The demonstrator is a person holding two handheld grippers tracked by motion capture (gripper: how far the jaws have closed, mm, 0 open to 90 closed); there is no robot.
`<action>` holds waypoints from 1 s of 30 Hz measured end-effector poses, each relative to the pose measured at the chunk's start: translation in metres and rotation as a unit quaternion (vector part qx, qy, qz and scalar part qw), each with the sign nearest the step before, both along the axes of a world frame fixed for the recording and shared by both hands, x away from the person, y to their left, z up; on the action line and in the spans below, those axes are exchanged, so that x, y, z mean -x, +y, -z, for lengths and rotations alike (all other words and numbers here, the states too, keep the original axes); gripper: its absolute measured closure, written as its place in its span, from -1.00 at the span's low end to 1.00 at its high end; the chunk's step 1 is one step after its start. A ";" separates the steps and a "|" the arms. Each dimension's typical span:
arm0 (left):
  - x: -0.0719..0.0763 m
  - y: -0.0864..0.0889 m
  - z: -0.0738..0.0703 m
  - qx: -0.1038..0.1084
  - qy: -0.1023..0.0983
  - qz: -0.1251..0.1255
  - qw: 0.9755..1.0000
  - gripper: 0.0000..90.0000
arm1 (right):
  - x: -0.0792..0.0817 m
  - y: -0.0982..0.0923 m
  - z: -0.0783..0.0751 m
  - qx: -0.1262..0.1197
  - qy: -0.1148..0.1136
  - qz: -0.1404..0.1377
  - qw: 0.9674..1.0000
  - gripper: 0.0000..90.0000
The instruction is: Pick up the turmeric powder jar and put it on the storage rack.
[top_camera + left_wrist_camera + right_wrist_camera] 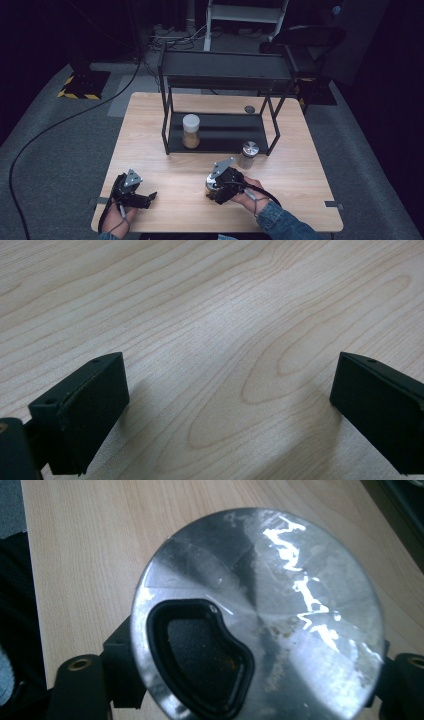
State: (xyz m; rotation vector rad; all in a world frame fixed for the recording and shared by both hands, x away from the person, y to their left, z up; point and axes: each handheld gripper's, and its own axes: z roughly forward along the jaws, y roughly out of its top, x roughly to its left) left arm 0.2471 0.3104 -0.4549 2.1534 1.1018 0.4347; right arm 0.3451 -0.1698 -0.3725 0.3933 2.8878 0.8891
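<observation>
Here, item one: a shaker jar (212, 183) with a metal lid (257, 612), standing upright on the table (150, 150) near its front edge, right of centre. The lid was round and brushed, with a dark pour opening (200, 655) on one side and specks of spice around it. By its look the jar was small, stiff and light, probably glass below the lid, so breakable if dropped and likely smooth under the pads. The best hold seemed to be across the body just beneath the lid, where the sides run straight; the lid itself looked slick.

Item two: the right gripper (216, 186), held in a hand (250, 196) coming in from the front edge. Its jaws stood narrowly apart, one at each side of the jar just under the lid, closed on it or very nearly.

Item three: the left gripper (225, 410), resting low over bare wood at the front left, jaws wide apart, nothing between them.

Also present: a black rack (220, 100) at the back of the table, a white-lidded jar (191, 131) on its lower shelf, and a second shaker (248, 154) standing just in front of the rack's right leg, apart from the first.
</observation>
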 end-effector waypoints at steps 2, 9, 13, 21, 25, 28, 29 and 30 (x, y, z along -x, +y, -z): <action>0.000 0.000 0.000 0.000 0.000 0.000 1.000 -0.95 | 0.001 0.002 -0.001 0.004 -0.002 0.001 1.000 -0.32; 0.000 0.000 0.000 0.000 0.000 0.000 1.000 -0.95 | -0.001 0.007 -0.004 0.015 -0.001 -0.001 1.000 -0.32; 0.000 0.000 0.000 0.000 0.000 0.000 1.000 -0.95 | 0.000 0.011 -0.006 0.022 -0.005 -0.005 1.000 -0.32; 0.000 0.000 0.000 0.000 0.000 0.000 1.000 -0.95 | -0.003 0.012 -0.019 0.022 -0.006 -0.003 1.000 -0.31; 0.000 0.000 0.000 0.000 0.000 0.000 1.000 -0.95 | -0.004 0.011 -0.029 0.021 -0.009 -0.001 1.000 -0.31; 0.000 0.000 0.000 0.000 0.000 0.000 1.000 -0.96 | -0.007 0.012 -0.038 0.021 -0.012 0.001 1.000 -0.31; 0.000 0.000 0.000 0.000 0.000 0.000 1.000 -0.96 | -0.007 0.012 -0.041 0.021 -0.013 0.001 1.000 -0.31; 0.000 0.000 0.000 0.000 0.000 0.000 1.000 -0.96 | -0.009 0.012 -0.043 0.019 -0.012 0.002 1.000 -0.31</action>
